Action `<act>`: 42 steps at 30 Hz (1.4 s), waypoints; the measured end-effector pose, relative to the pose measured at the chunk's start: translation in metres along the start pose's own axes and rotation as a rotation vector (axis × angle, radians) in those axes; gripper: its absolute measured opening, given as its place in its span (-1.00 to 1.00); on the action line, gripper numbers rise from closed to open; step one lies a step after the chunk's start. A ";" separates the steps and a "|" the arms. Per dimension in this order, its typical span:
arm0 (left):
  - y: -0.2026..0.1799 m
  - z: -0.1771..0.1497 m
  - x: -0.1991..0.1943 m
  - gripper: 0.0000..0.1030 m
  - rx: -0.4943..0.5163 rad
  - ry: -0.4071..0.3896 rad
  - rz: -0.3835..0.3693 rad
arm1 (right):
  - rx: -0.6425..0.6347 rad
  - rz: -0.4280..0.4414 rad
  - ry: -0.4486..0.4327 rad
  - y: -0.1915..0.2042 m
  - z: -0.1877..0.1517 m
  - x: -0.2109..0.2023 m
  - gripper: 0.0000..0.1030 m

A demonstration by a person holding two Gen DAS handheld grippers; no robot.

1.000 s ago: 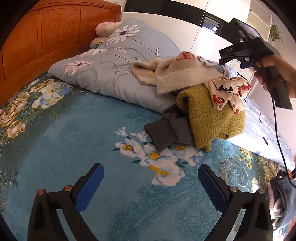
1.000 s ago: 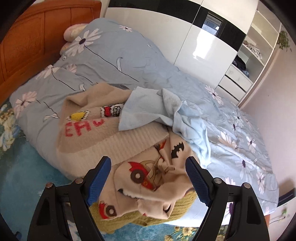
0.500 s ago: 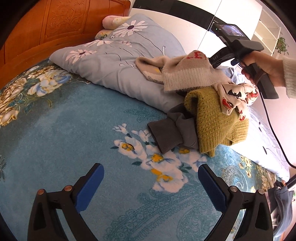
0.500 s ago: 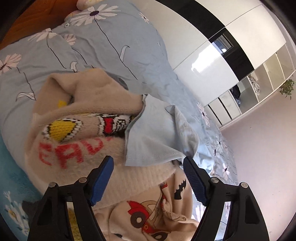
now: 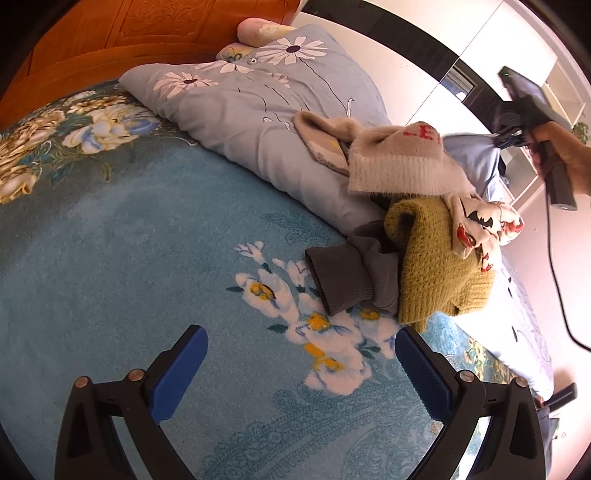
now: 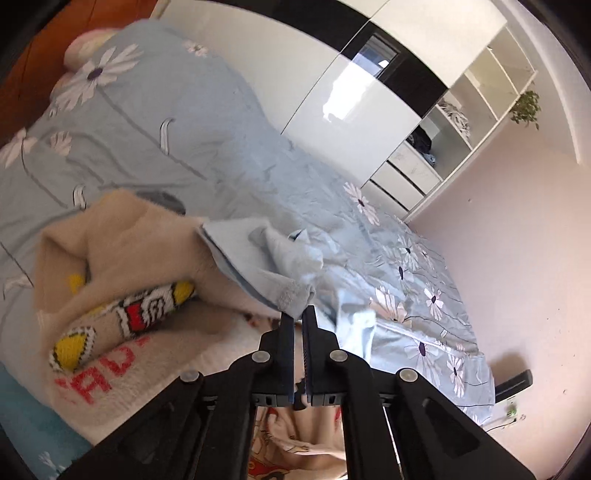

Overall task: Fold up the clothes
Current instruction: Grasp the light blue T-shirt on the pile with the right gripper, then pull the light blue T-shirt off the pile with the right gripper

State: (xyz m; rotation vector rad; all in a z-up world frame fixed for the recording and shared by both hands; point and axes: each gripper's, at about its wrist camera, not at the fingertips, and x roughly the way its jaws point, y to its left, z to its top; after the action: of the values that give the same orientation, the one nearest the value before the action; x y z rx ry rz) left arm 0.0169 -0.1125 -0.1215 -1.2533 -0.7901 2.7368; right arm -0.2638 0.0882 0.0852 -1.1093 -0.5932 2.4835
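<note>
Left-wrist view: the left gripper (image 5: 301, 373), its blue ribbed pads spread wide with nothing between them, hangs over a teal plush bedspread (image 5: 147, 229) printed with white and yellow blossoms. A heap of clothes lies on the bed at the foot of a folded grey-blue quilt (image 5: 258, 96) with a daisy print. The heap comprises a fuzzy cream sweater (image 5: 399, 162) with red lettering, a chunky olive-green knit (image 5: 436, 273), a dark grey garment with a ribbed cuff (image 5: 340, 280) and a cream printed piece (image 5: 476, 225) showing a black bat motif. A carved wooden headboard (image 5: 122, 33) closes the far edge.

Right-wrist view: the right gripper (image 6: 298, 314) has just been closing and now stands pressed together, pinching the hemmed corner of a thin, smooth light blue garment (image 6: 258, 254) (its folds are blurred), which lies atop the cream sweater. In the left-wrist view a hand (image 5: 565, 155) carries this gripper, the blue cloth drawn taut up to its tips.
</note>
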 end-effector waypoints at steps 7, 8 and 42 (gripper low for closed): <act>0.006 0.000 -0.009 1.00 -0.015 -0.004 0.021 | 0.041 0.062 -0.189 -0.063 0.036 -0.089 -1.00; 0.007 0.000 -0.012 1.00 -0.013 -0.006 0.028 | 0.044 0.079 -0.206 -0.071 0.039 -0.100 -1.00; 0.013 -0.002 0.020 1.00 -0.092 0.043 -0.019 | -0.240 -0.036 0.012 0.044 -0.037 0.058 0.07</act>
State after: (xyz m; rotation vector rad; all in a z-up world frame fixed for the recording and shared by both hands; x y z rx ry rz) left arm 0.0069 -0.1185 -0.1426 -1.3087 -0.9291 2.6777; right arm -0.2787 0.0868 0.0042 -1.1853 -0.9191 2.4197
